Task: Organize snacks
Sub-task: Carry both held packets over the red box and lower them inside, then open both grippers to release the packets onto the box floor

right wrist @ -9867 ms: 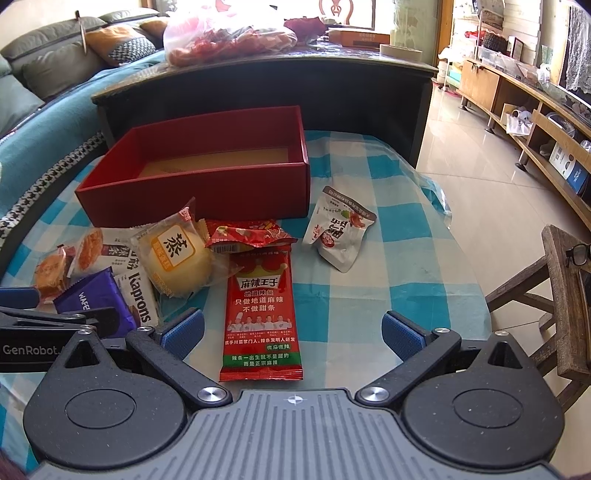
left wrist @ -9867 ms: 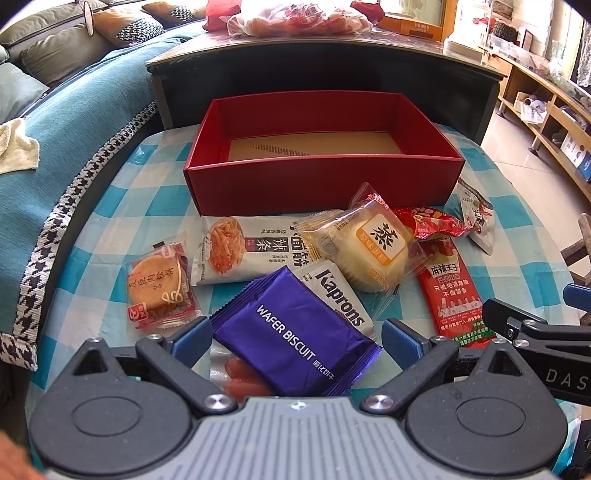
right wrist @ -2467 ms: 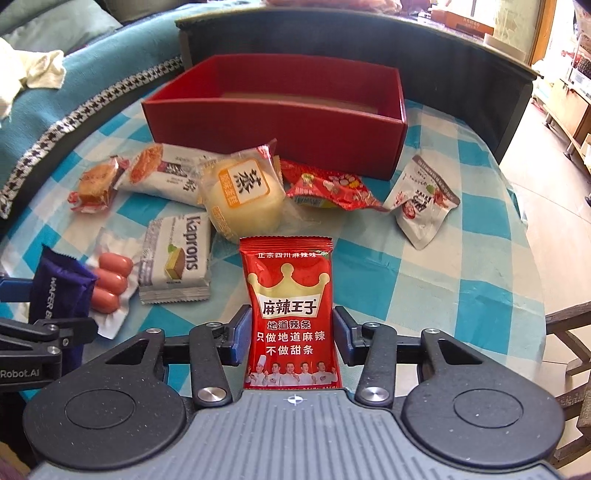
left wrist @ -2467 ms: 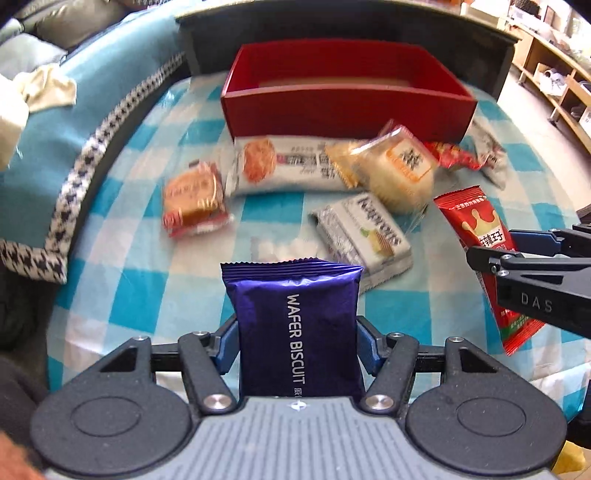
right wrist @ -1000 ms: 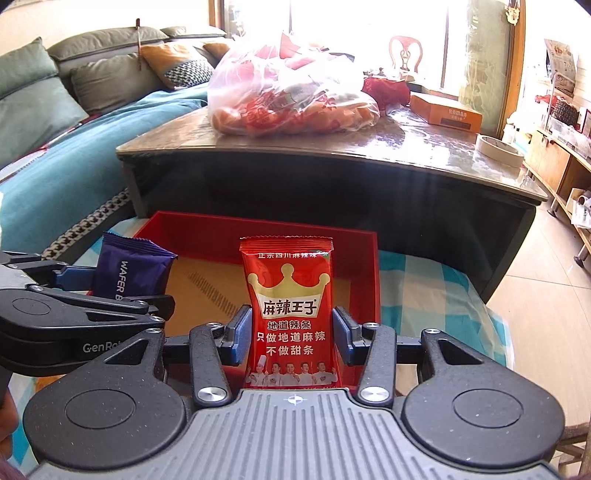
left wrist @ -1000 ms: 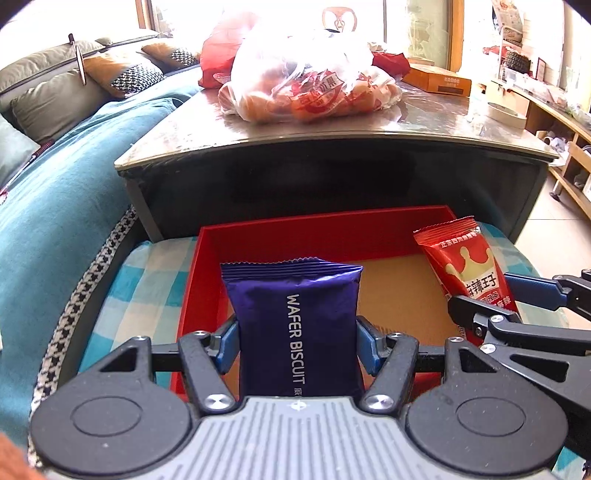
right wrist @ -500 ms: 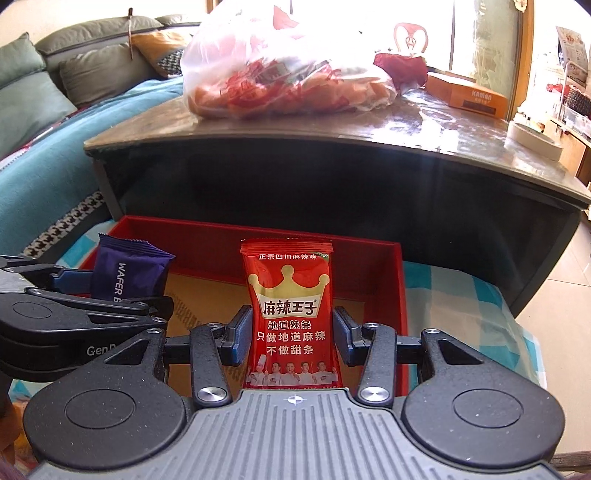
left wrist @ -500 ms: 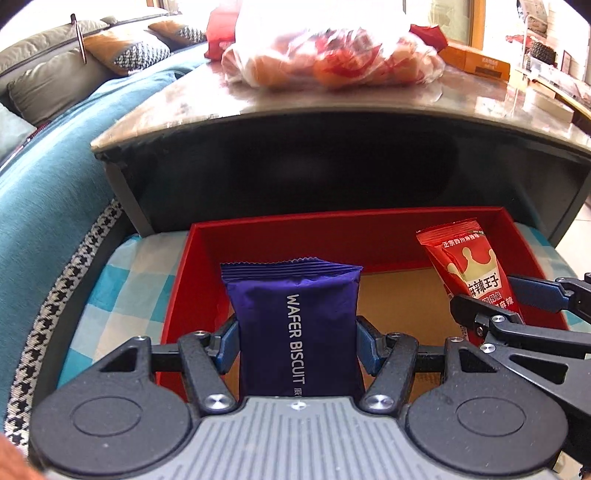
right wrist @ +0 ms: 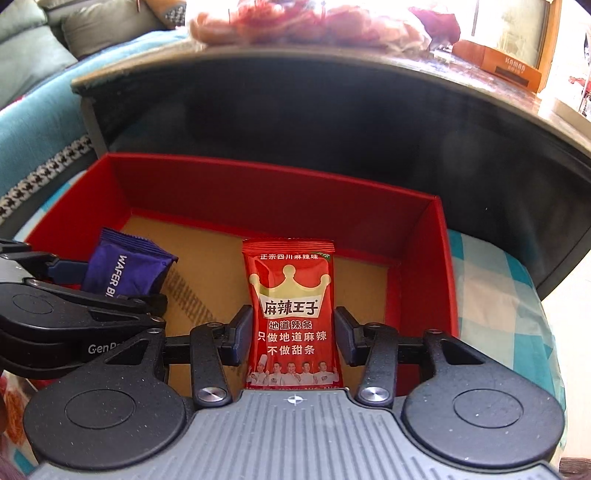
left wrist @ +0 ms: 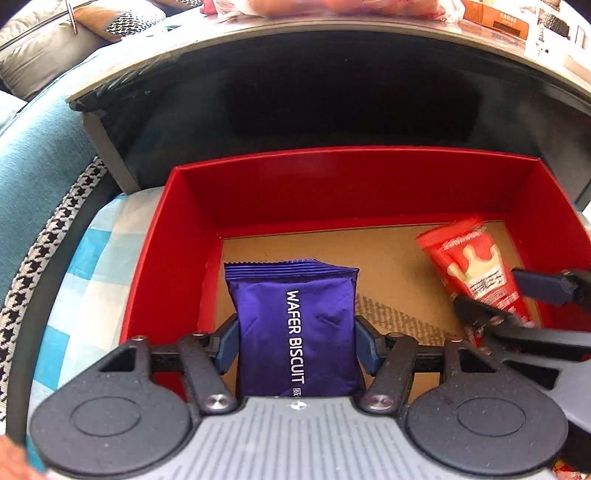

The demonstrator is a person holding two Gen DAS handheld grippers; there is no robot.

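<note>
on my left gripper [left wrist: 297, 345] the blue pads sit tight against both sides of the purple wafer biscuit pack [left wrist: 295, 328], so it is clamped on it, with the pack standing upright over the left part of the red box [left wrist: 354, 184], above its brown cardboard floor [left wrist: 391, 258]. on my right gripper [right wrist: 293, 334] the red spicy strip packet [right wrist: 291, 314] stands upright between the pads; its jaws have just been opening, and i see a thin gap on each side of the packet, so the grip looks let go. that packet is inside the box too, toward its right end, and in the left view it is blurred and tilted. the box sits on a blue and white checked cloth [right wrist: 491, 295], right against a dark table [right wrist: 332, 110] that carries a plastic bag of snacks [right wrist: 314, 22].
</note>
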